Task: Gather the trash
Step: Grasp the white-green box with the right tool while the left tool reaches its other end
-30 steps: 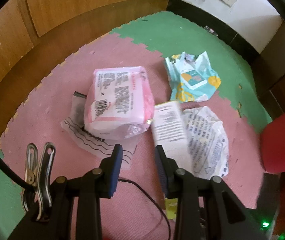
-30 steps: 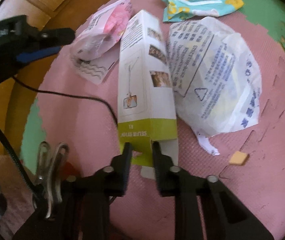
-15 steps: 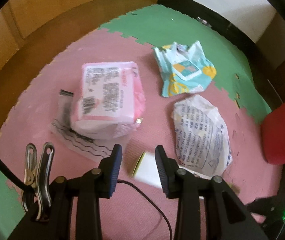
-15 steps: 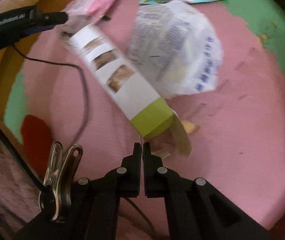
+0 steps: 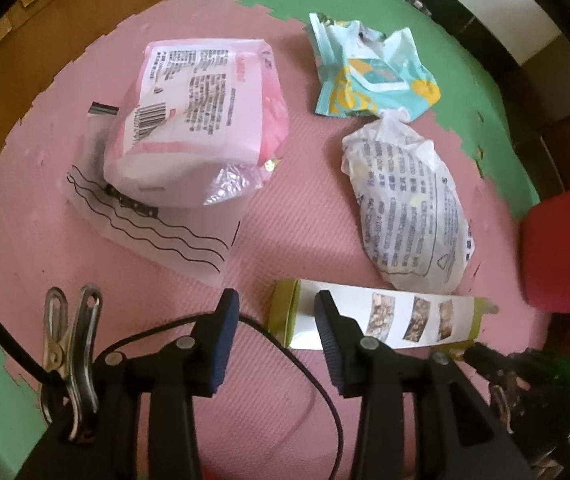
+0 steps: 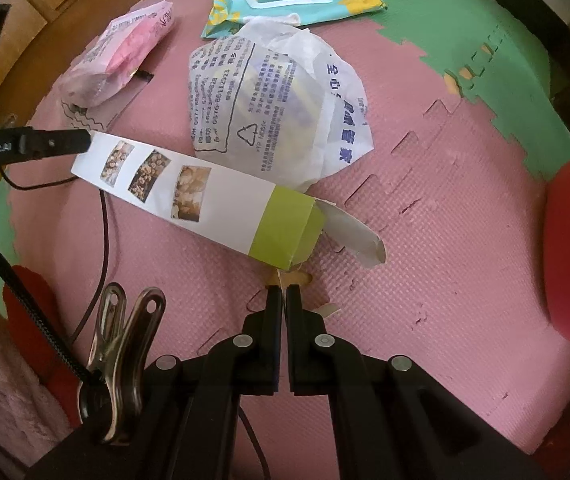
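The right gripper [image 6: 283, 289] pinches a flap of the long box [image 6: 189, 196] with fingers tight, while the left gripper's [image 5: 277, 309] fingers are opening, empty, near the box's far end.

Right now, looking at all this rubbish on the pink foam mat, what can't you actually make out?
- What the shut right gripper pinches: right wrist view, the long white-and-green carton's torn flap meets its fingertips, contact unclear.
- Flat clear wavy-line bag: left wrist view, half buried under the pink wrapped pack.
- Red object: cut off by the frame edge.
- White printed plastic bag's contents: hidden.
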Demonstrator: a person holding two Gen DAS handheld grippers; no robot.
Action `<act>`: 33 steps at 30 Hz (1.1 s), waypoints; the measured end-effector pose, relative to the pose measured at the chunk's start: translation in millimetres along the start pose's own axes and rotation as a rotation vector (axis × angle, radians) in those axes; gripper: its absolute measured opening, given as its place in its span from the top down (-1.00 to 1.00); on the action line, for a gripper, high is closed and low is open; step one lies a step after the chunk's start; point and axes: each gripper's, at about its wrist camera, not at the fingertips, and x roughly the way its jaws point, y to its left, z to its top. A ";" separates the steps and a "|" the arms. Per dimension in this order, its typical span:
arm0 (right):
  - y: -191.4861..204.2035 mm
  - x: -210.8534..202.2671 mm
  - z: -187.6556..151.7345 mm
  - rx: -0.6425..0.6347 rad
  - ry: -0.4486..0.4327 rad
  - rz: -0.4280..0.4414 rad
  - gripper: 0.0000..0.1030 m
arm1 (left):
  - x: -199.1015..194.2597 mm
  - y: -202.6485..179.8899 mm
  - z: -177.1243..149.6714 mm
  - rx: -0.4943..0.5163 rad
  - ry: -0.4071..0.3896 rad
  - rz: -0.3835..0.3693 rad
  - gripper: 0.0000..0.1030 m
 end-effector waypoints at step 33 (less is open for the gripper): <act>20.9 18.2 5.1 0.018 -0.036 0.015 0.79 | 14.2 -17.0 0.5 0.024 0.025 -0.126 -0.14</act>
